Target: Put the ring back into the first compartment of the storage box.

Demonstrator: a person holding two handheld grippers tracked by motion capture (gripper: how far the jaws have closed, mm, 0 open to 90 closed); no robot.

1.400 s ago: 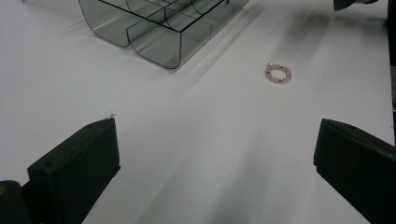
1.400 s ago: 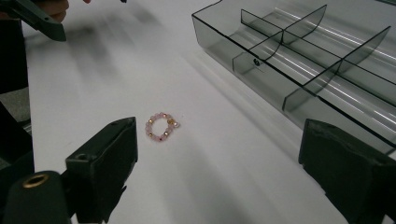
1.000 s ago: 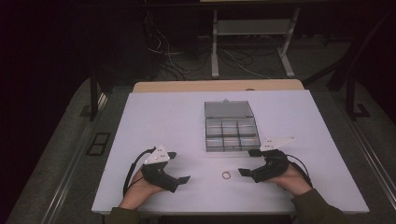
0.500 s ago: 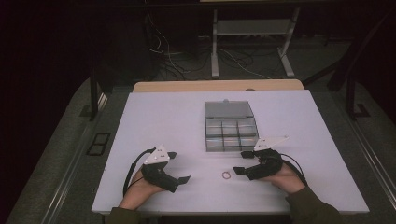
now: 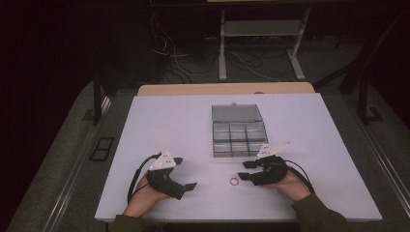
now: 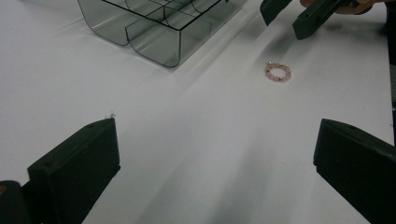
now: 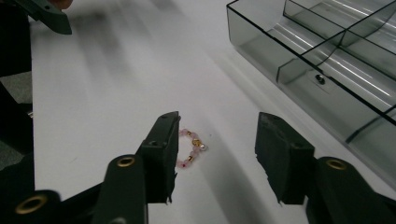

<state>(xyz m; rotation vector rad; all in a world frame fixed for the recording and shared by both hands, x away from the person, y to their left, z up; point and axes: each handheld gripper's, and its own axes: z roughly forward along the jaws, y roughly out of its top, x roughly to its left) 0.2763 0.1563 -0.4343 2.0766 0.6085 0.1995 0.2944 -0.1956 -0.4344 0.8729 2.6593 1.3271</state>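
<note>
A small ring of pink and gold beads (image 5: pixel 234 181) lies flat on the white table (image 5: pixel 169 125). My right gripper (image 5: pixel 245 170) is open just to its right, jaws pointing left. In the right gripper view the bead ring (image 7: pixel 192 145) lies low between the spread jaws of the right gripper (image 7: pixel 217 126), partly hidden behind the left one. My left gripper (image 5: pixel 184 173) rests open at the front left, well away from the bead ring (image 6: pixel 278 72). Nothing sits between the jaws of the left gripper (image 6: pixel 215 140).
A clear compartment box (image 5: pixel 239 133) stands open behind the ring, its lid (image 5: pixel 237 112) folded back. One compartment holds a small dark item (image 7: pixel 320 79). Cables and a metal stand (image 5: pixel 261 43) lie on the floor beyond the table.
My right gripper has slid left along the table, closing in on the bead ring. The left gripper and the ring have stayed put.
</note>
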